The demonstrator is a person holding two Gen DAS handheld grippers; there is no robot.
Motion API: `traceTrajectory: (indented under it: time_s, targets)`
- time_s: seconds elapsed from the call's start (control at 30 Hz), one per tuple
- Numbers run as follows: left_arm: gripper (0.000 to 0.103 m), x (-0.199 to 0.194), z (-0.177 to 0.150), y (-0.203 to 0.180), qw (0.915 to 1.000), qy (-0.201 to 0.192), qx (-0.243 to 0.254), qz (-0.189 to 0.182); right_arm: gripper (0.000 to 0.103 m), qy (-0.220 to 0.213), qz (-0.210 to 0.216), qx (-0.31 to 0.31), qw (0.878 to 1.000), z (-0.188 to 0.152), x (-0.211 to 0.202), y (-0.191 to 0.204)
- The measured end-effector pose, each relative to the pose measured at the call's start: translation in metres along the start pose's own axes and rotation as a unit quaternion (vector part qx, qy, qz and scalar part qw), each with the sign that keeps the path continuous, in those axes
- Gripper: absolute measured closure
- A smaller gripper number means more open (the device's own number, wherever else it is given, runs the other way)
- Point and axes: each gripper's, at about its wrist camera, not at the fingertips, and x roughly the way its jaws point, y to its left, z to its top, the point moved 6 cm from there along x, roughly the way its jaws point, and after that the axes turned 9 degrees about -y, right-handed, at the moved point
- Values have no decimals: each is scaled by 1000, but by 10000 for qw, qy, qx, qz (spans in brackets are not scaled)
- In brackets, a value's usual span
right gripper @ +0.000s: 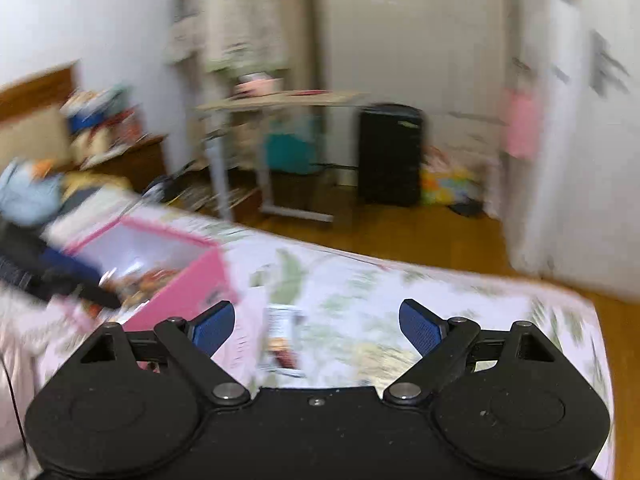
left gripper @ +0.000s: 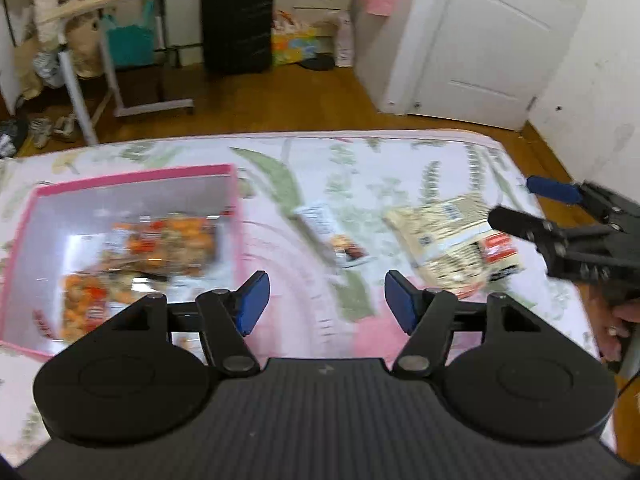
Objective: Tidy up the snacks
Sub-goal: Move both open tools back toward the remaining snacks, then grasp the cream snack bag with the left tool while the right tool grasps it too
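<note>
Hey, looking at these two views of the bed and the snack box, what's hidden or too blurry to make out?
- Left wrist view: the packets in the pink box are motion-blurred; brand and count unreadable.
- Left wrist view: the beige snack bag is partly covered by the right claw.
- Left wrist view: print on the small snack packet is too blurred to read.
- Right wrist view: the left claw is a dark smear over the box; its jaws are unclear there.

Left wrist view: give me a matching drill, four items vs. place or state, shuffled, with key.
1. pink box
2. beige snack pack
3. small snack bar
4. left gripper

a. open, holding nothing
b. lying on the bedsheet between box and beige pack
c. already holds orange snack bags
d. on the bed, nearest the right gripper

Pairs: 1-c, 2-d, 3-b, 4-a
</note>
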Motion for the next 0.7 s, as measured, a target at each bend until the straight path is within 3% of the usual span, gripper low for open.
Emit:
traceTrajectory:
  time_s: [0.13,0.27,0.37,0.47,0.53,0.6,0.7]
  targets:
    - [39,35,-1,-29,9994,-14,-176,-284,11,3,-519,653,9965,-17,6,-56]
    - [42,81,-9,-53,9981,33,-312,-528,15,351,-848,981,9909,-42,21,-101]
    - [43,117,-20,-70,9969,223,-372,-660,26,682,-896,1326,9847,-57,35,-125]
    - [43,145,-26,-82,9956,258,-505,-752,27,1026,-901,1671,9764,-71,44,-143]
    - [44,160,-31,-85,9943,288,-848,-581,27,1170,-945,2004,9681,-80,50,-152]
    - [44,172,-37,-91,9896,400,-1180,-713,27,1289,-935,2293,9602,-89,54,-162]
    - [44,185,-42,-96,9879,412,-1322,-694,27,1411,-841,2561,9526,-97,64,-168]
